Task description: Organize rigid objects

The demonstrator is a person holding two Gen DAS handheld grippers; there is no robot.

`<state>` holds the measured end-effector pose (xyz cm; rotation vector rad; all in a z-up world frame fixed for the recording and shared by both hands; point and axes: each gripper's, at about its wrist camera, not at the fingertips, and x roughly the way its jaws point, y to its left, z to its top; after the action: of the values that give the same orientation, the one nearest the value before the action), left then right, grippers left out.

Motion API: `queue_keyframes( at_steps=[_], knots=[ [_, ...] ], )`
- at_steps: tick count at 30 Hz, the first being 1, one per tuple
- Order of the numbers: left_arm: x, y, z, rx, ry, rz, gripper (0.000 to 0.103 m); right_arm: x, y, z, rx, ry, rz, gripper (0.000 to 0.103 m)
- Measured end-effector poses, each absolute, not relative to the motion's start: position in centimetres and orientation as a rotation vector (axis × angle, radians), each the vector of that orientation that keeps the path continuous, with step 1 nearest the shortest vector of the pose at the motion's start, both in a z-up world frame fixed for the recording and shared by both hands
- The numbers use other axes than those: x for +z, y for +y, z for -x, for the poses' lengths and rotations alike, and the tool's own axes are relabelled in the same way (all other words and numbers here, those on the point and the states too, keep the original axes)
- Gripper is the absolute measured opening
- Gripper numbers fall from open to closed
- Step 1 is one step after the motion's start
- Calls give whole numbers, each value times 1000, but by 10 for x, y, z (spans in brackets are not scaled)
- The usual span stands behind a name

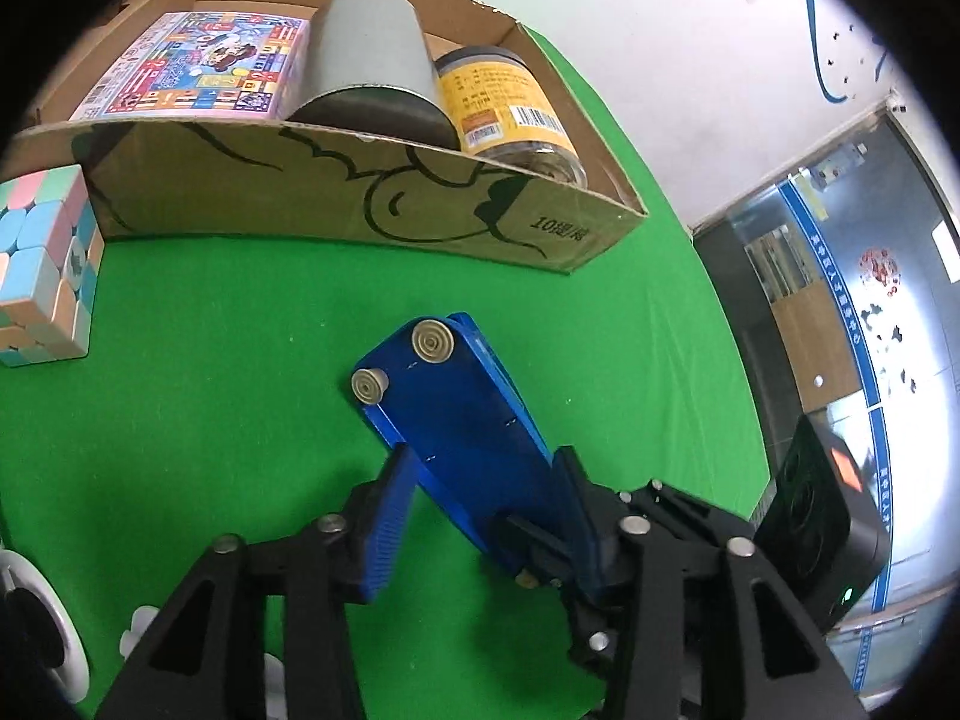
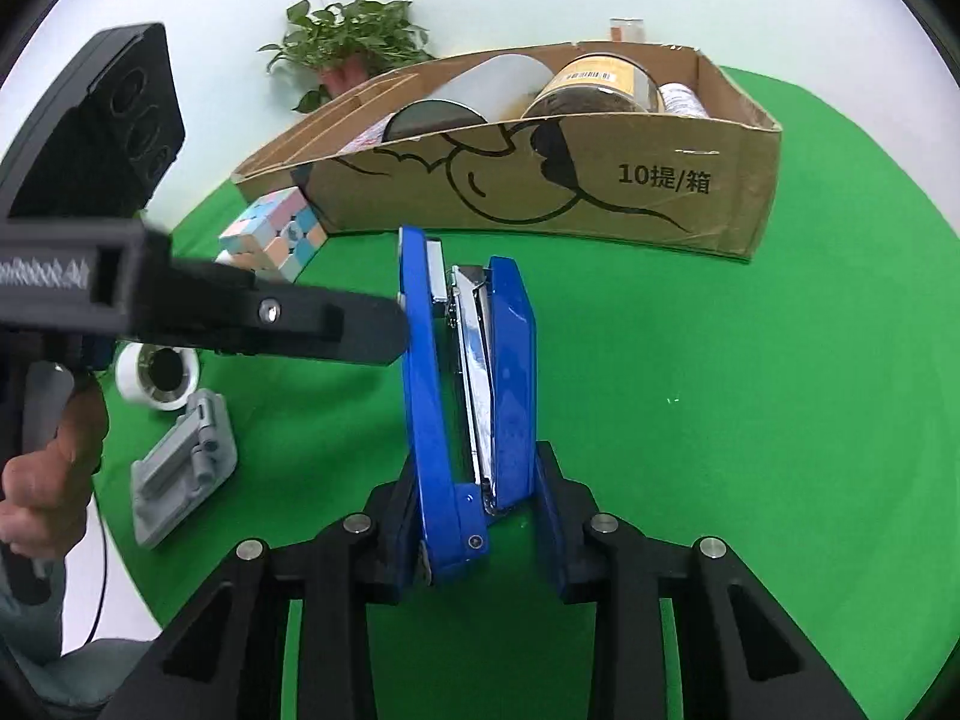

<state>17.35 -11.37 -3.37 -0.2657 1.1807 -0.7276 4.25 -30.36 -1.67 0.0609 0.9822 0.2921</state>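
Note:
A blue stapler is held on its side above the green table cloth, its underside with two round feet showing in the left wrist view. My right gripper is shut on the stapler's hinge end. My left gripper has its fingers on either side of the stapler's base; in the right wrist view its black finger touches the stapler's left side. A cardboard box behind holds a colourful flat box, a grey cylinder and a yellow-labelled jar. The cardboard box also shows in the right wrist view.
A pastel puzzle cube stands left of the cardboard box and also shows in the right wrist view. A white tape roll and a grey folding stand lie at the left. A potted plant stands behind.

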Motion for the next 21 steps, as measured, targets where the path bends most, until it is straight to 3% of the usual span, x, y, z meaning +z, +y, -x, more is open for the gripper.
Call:
queue_keyframes(
  at_steps=[10,12,14,16,17,21],
  knots=[
    [-30,-114,-177,-756,1142,271,47,-13,-263,-4,8,819,544,32],
    [-32,-111,-179,-760,1148,283,47,-14,-249,9,57,786,607,44],
    [-34,-104,-180,-774,1155,322,47,-3,-244,25,196,739,509,84],
    [-36,-99,-180,-777,1159,345,60,12,-251,37,244,686,360,103],
    [-36,-96,-180,-771,1155,348,68,16,-256,37,243,681,305,102],
    [-42,-99,-180,-779,1181,357,68,12,-280,20,256,795,85,100]
  ],
)
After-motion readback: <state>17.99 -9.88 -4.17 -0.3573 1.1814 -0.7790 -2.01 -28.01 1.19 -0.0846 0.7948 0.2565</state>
